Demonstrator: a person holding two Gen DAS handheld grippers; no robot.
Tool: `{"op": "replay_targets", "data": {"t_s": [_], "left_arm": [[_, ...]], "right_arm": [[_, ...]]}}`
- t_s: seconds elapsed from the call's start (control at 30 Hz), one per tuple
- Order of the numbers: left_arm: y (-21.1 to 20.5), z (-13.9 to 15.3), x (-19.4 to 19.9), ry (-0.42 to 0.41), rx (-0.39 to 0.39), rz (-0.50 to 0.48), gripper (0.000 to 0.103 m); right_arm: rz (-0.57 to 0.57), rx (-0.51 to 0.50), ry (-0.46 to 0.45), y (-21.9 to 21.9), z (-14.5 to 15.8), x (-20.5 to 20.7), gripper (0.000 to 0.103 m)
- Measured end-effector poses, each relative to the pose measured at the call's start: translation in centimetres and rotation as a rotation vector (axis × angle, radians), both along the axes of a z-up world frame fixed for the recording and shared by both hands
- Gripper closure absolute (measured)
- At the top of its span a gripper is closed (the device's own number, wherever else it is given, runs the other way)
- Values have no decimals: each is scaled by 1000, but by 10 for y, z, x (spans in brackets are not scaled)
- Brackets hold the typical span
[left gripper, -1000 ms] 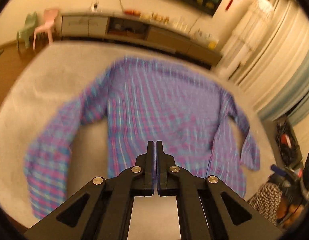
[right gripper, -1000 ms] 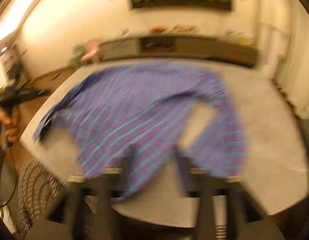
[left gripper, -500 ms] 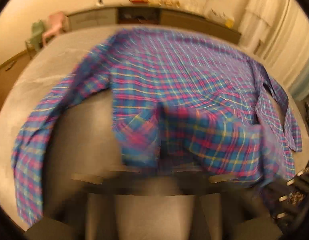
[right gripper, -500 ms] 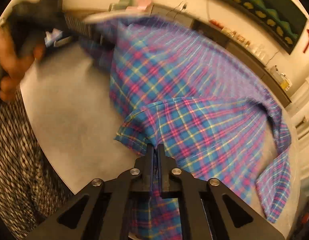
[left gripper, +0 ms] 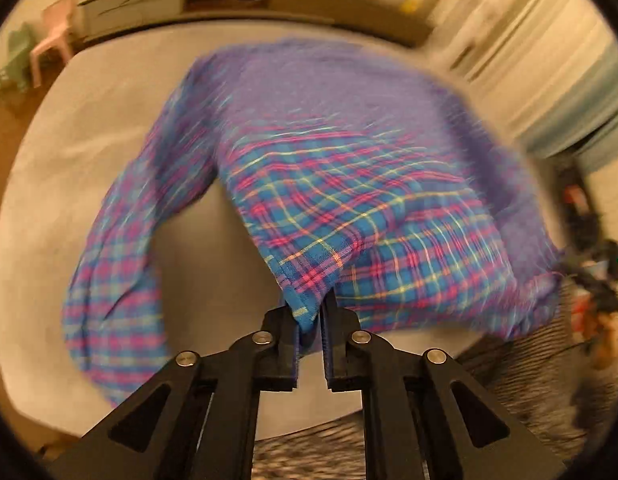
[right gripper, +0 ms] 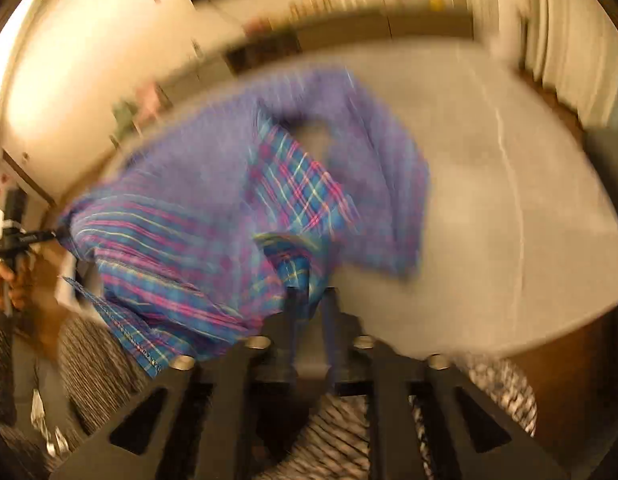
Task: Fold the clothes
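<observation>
Grey desk (left gripper: 89, 128) under warm light, low cabinet (left gripper: 141, 0) along far wall at 12 o'clock. Plaid shirt (left gripper: 349, 184) lifted off desk at near hem, body bunched toward 12, sleeve (left gripper: 113, 280) trailing at 8. Left gripper (left gripper: 309, 320) fingers just eased apart, hem corner lying between, pinch loosening. Right gripper (right gripper: 309, 300) fingers parted after hard pinch half a second ago, hem fold between them, contact blurred. Likely releasing hem; shirt was flat a second ago, so bottom fold seems underway.
</observation>
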State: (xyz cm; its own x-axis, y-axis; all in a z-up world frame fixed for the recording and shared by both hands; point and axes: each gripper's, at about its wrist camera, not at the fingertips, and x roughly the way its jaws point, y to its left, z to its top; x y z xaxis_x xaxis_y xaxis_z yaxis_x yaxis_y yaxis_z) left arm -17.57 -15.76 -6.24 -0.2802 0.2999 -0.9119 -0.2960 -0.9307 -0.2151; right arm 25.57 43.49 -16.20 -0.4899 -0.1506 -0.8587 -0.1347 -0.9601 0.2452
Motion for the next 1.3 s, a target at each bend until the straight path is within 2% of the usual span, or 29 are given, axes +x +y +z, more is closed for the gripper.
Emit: {"op": "replay_targets", "data": {"t_s": [0.07, 0.1, 0.17, 0.2, 0.23, 0.27, 0.33, 0.4, 0.47, 0.53, 0.6, 0.7, 0.73, 0.8, 0.93, 1.1, 1.17, 1.23, 1.3], "left_arm": [[-11, 0, 2, 46, -46, 50, 90], [-17, 3, 3, 70, -56, 73, 85], [-25, 15, 2, 121, -55, 107, 73], [-27, 23, 0, 148, -43, 118, 62], [-30, 32, -2, 175, -32, 129, 55], [-28, 40, -11, 213, -43, 136, 54], [-16, 44, -35, 239, -66, 121, 53], [0, 27, -70, 236, -147, 84, 53], [15, 4, -107, 231, -277, 75, 53], [26, -21, -141, 223, -396, 76, 53], [25, -45, -176, 196, -475, 103, 55], [8, -73, -217, 142, -555, 134, 64], [4, -77, -232, 144, -565, 143, 65], [-2, -82, -259, 143, -581, 157, 65], [-3, -83, -325, 138, -601, 194, 66], [18, -84, -398, 168, -648, 274, 71], [25, -74, -407, 187, -609, 288, 71], [25, -56, -399, 223, -557, 306, 71], [21, -34, -371, 252, -483, 295, 71]], "right_arm": [[-53, 66, -3, 15, -2, 2, 68], [-65, 79, 22, 20, 7, 0, 66], [-61, 113, 95, 25, 34, -6, 59], [-46, 135, 132, 21, 49, -14, 54], [-24, 149, 159, 14, 62, -27, 51], [1, 159, 183, 6, 73, -41, 50], [78, 184, 222, -11, 88, -78, 39], [146, 243, 208, -34, 79, -131, 35], [197, 297, 175, -54, 64, -184, 35], [210, 325, 128, -60, 36, -242, 35], [199, 352, 85, -58, 10, -287, 35], [117, 321, -20, -24, -34, -347, 49], [97, 309, -48, -15, -47, -363, 51], [55, 305, -45, 8, -59, -383, 54], [-33, 299, -31, 53, -62, -419, 54], [-119, 502, -49, 84, -60, -466, 54], [-118, 569, -86, 90, -59, -476, 54], [-105, 639, -113, 92, -57, -477, 54], [-116, 644, -61, 89, -37, -462, 54]]}}
